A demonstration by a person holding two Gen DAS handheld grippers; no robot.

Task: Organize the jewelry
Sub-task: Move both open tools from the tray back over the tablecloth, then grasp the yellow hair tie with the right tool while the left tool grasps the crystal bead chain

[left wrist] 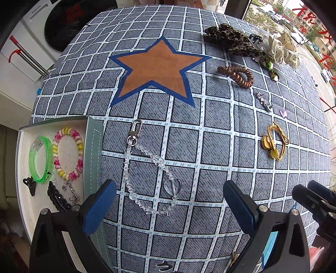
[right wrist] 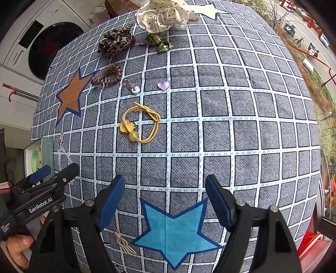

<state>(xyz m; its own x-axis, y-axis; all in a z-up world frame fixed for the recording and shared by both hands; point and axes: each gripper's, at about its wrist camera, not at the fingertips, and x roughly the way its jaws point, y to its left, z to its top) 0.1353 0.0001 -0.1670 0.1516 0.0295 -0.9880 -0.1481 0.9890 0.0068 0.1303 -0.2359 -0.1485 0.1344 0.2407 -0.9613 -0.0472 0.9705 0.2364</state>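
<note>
**Clear bead chain lies between the left jaws, waiting to be lifted**

The left gripper [left wrist: 170, 201] stands wide and empty, pointing down at the cloth, its blue pads either side of the crystal bead chain [left wrist: 147, 174]. That chain is a loop of small faceted clear beads with a glassy heart [left wrist: 172, 185] on it and a metal clasp [left wrist: 134, 134] at its far end. I judge it light, limp and slippery: the beads would roll under a pad, and the loop will droop and swing once raised. The clasp or the heart looks like the firmest hold; a pinch across bunched strands might also serve. Hard squeezing could chip the beads.

The right gripper [right wrist: 164, 201] is likewise wide and holds nothing, above a blue star [right wrist: 176, 231] printed on the cloth. Ahead of it lies a yellow cord hair tie [right wrist: 139, 124], soft and springy, with smooth rounded charms.

Further out are a coiled brown hair tie [right wrist: 107, 75], a lilac heart stone [right wrist: 163, 84], a leopard scrunchie [right wrist: 116, 41] and a cream dotted scrunchie [right wrist: 163, 14], both soft.

Left of the chain, the open box [left wrist: 92, 147] already holds a stiff green bangle [left wrist: 40, 159] and a pink-and-yellow bead bracelet [left wrist: 68, 152].
</note>
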